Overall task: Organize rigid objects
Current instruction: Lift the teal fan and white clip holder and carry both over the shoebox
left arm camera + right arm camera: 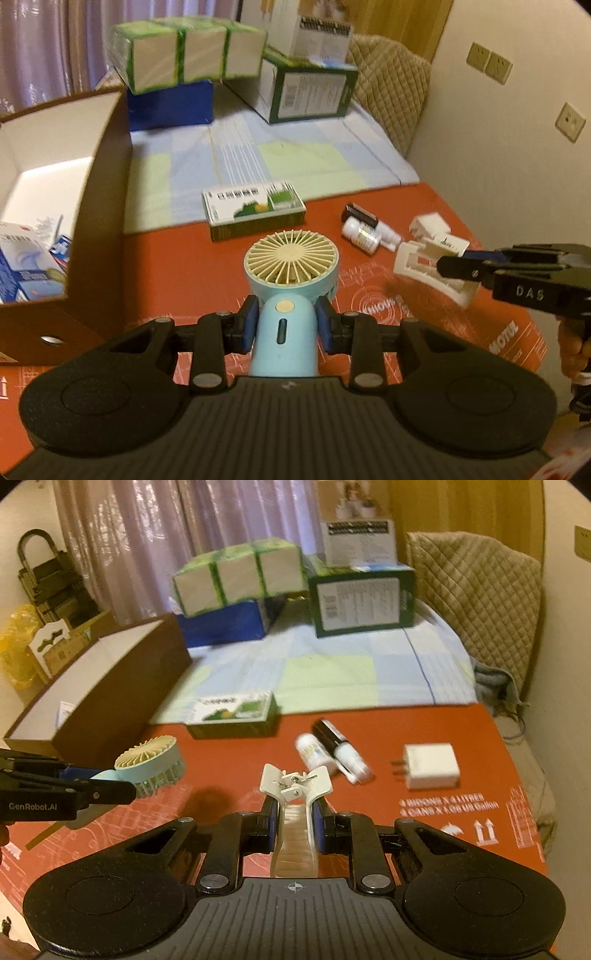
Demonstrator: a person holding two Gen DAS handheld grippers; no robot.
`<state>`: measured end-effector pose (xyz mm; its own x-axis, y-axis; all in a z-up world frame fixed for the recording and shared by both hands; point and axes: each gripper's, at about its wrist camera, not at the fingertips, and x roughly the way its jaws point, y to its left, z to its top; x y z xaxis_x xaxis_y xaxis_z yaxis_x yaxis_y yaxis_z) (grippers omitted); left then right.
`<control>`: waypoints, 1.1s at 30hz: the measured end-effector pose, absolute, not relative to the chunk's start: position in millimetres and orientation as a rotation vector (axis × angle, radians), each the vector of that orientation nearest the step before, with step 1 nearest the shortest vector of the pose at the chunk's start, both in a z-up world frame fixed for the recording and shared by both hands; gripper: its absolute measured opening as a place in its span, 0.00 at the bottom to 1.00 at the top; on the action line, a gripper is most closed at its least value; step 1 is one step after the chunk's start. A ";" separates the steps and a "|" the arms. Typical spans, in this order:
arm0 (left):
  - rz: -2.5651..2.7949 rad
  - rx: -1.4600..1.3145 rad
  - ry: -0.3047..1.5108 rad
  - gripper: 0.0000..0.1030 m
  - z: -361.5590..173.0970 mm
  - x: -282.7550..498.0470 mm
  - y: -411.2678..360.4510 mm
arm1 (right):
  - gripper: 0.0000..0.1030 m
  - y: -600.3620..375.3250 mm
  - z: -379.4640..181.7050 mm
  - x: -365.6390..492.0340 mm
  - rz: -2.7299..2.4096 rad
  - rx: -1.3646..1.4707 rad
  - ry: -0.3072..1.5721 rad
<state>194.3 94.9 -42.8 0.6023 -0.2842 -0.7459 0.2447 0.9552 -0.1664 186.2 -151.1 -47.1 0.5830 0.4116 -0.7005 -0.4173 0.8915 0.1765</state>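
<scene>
Pointing its round head away from me, the handheld fan runs lengthwise along my left gripper, clamped by its handle above the red board; my right gripper pinches the white clip.

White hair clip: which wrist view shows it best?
Right wrist view: the white hair clip sits centred and close, clamped in the right hand-held gripper, spring and handles visible. In the left wrist view the clip is off to the right, blurred and partly hidden by the gripper fingers.

"DAS" on right gripper, "GenRobot.AI" on left gripper, "MOTUL" on red cardboard sheet
</scene>
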 end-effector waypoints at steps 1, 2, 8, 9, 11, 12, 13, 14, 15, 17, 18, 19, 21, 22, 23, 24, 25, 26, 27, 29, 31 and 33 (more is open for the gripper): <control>-0.302 -0.054 0.862 0.27 -38.7 194.0 97.9 | 0.16 -148.1 -44.7 187.0 0.493 -0.008 0.810; -0.297 -0.059 0.854 0.27 -35.3 193.7 100.3 | 0.16 -144.2 -42.0 187.3 0.504 -0.009 0.803; -0.259 -0.087 0.799 0.27 -14.4 194.4 122.6 | 0.16 -121.6 -25.6 189.4 0.561 -0.017 0.761; -0.253 -0.088 0.789 0.27 -11.2 194.7 126.8 | 0.16 -117.6 -23.1 190.1 0.569 -0.017 0.755; -0.241 -0.090 0.774 0.27 -5.0 195.7 135.0 | 0.16 -109.7 -17.8 191.5 0.589 -0.010 0.744; -0.234 -0.092 0.767 0.27 -1.8 196.4 140.0 | 0.16 -104.8 -14.8 192.6 0.600 -0.009 0.737; -0.226 -0.093 0.759 0.27 1.8 196.9 145.5 | 0.16 -100.6 -12.1 193.1 0.609 -0.010 0.730; -0.221 -0.092 0.754 0.27 4.3 197.4 149.6 | 0.16 -95.5 -9.5 193.5 0.619 -0.012 0.723; -0.211 -0.092 0.747 0.27 7.5 197.9 155.2 | 0.16 -90.0 -6.8 194.3 0.629 -0.014 0.715; -0.195 -0.090 0.735 0.27 13.2 198.1 165.9 | 0.16 -78.7 -1.6 195.7 0.654 -0.016 0.701; -0.187 -0.092 0.730 0.27 15.9 198.4 171.1 | 0.16 -72.3 1.0 196.5 0.666 -0.017 0.694; -0.180 -0.094 0.725 0.27 18.1 197.8 176.4 | 0.16 -65.3 3.7 197.3 0.679 -0.017 0.686; -0.163 -0.094 0.715 0.27 22.7 198.4 188.0 | 0.16 -50.8 8.4 199.2 0.708 -0.017 0.674; -0.153 -0.093 0.708 0.27 25.2 198.8 194.5 | 0.16 -43.9 10.1 199.9 0.721 -0.018 0.668; -0.145 -0.090 0.703 0.27 27.4 199.4 200.1 | 0.16 -36.2 11.5 200.7 0.733 -0.019 0.663; -0.137 -0.088 0.698 0.27 29.2 200.3 206.4 | 0.16 -27.4 13.2 201.6 0.746 -0.021 0.658; -0.126 -0.087 0.695 0.27 31.1 201.4 213.4 | 0.16 -19.7 14.2 202.3 0.759 -0.020 0.655; -0.119 -0.085 0.692 0.27 32.4 202.0 219.6 | 0.16 -11.0 15.4 203.5 0.773 -0.018 0.652; -0.112 -0.083 0.689 0.27 33.2 202.7 226.5 | 0.16 -2.7 16.4 205.3 0.785 -0.017 0.650; -0.094 -0.079 0.686 0.27 35.2 205.4 240.0 | 0.16 14.0 17.8 208.4 0.806 -0.016 0.644; -0.077 -0.077 0.685 0.27 36.1 209.0 254.8 | 0.16 31.4 18.6 212.2 0.824 -0.011 0.641; -0.063 -0.075 0.687 0.27 35.5 213.1 266.8 | 0.16 47.7 19.2 216.3 0.837 -0.008 0.638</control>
<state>213.1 266.8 35.5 0.7715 -0.0829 -0.6308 0.0337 0.9954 -0.0896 216.3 47.7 19.2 0.4958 0.6883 -0.5295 -0.6933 0.6809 0.2360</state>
